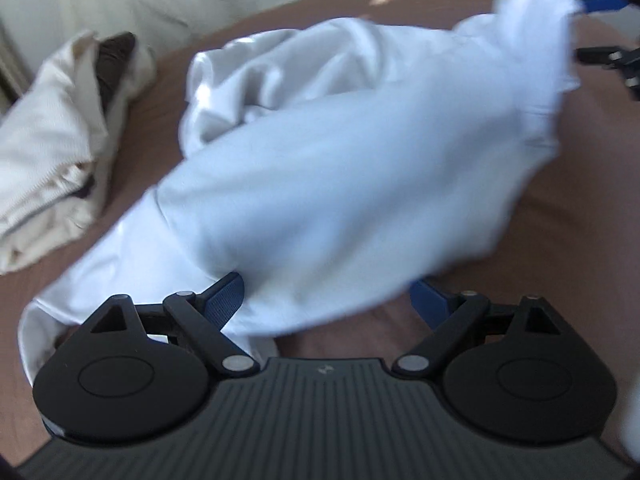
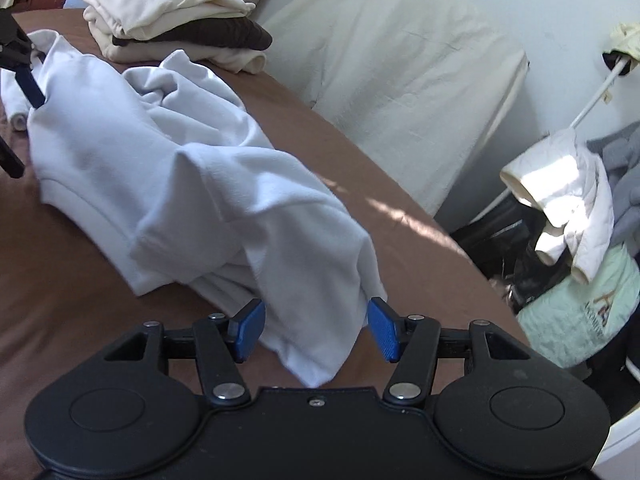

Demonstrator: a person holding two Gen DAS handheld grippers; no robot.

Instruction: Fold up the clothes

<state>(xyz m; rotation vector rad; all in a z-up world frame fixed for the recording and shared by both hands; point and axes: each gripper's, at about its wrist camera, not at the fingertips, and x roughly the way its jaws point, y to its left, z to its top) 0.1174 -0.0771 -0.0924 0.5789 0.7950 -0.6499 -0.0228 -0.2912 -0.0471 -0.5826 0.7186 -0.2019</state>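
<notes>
1. Two grippers with blue pads stand parted: the left gripper and right gripper straddle cloth unclamped.
2. Between them, a crumpled white cotton garment lies on the brown bedsheet.
3. Farther off sits a folded cream-and-brown clothes stack.

Soft matt white garment; brown cloth tabletop.

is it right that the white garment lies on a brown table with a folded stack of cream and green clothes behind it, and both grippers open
Not quite. The stack is cream and dark brown, not green, as the right wrist view shows. The rest holds: the white garment lies on the brown table, and the left gripper and right gripper are both open, cloth between their pads.
</notes>
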